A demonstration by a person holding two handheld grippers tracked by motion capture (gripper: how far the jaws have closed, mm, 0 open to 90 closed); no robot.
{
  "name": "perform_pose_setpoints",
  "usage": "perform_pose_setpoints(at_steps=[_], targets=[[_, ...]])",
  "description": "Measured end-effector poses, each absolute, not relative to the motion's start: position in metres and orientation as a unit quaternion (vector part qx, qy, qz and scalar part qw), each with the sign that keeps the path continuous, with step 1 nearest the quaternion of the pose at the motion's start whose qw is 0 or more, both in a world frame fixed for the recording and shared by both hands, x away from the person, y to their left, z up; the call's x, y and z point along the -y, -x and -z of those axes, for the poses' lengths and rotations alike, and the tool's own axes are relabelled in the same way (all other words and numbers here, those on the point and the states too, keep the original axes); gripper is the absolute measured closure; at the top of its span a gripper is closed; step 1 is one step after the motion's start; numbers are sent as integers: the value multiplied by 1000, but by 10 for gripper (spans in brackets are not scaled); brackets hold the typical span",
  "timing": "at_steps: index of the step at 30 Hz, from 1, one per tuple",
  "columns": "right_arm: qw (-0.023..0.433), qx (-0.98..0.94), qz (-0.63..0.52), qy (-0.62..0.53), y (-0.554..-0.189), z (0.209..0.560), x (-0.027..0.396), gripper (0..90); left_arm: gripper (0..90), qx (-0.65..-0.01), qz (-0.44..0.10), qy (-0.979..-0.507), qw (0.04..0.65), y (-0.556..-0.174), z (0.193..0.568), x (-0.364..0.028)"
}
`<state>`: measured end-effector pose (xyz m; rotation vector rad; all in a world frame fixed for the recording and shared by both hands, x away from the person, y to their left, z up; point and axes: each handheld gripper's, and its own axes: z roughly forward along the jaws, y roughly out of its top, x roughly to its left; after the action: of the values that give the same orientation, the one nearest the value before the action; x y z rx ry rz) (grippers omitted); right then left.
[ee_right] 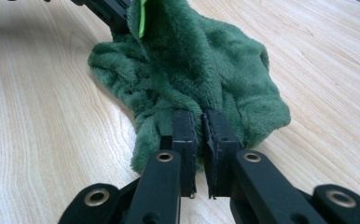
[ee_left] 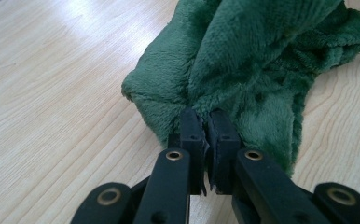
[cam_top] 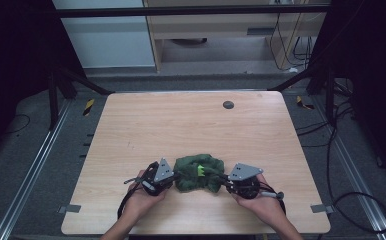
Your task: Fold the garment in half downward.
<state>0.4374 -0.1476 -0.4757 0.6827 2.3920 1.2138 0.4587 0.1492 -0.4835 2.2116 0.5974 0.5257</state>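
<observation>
A crumpled green fleece cloth [cam_top: 199,172] lies on the near middle of the wooden worktop [cam_top: 181,125], with a small lime-green tag [cam_top: 200,169] showing on top. The left hand-held gripper [cam_top: 173,176] is clamped on the cloth's left edge and the right hand-held gripper [cam_top: 226,181] on its right edge, each pair of jaws pinched tight on a fold of pile. The step looks like spreading the bundle: draw the 2 grips apart evenly and lift slightly so the pile does not drag. Each grip may hold more than 1 layer; the folds hide that. A dark round disc [cam_top: 228,105] sits far off, well clear.
</observation>
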Motion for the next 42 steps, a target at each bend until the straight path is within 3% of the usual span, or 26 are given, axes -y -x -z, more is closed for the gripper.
perform_pose_setpoints(at_steps=[15, 21, 23, 30, 37, 42], targets=[[184, -847, -433, -246, -427, 486, 155, 818, 814, -239, -220, -858, 397, -454, 491, -150], [181, -846, -432, -255, -426, 490, 160, 781, 717, -244, -230, -853, 400, -451, 492, -150], [187, -846, -426, -258, -426, 491, 162, 728, 640, -246, -237, -853, 396, -449, 491, -152], [203, -834, -405, -314, -430, 492, 174, 483, 506, -287, -240, -851, 369, -443, 490, -175], [216, -804, -371, -411, -457, 502, 195, 240, 222, -373, -243, -824, 350, -469, 494, -208], [209, -784, -356, -464, -476, 511, 206, 164, 150, -421, -235, -808, 338, -486, 504, -229]])
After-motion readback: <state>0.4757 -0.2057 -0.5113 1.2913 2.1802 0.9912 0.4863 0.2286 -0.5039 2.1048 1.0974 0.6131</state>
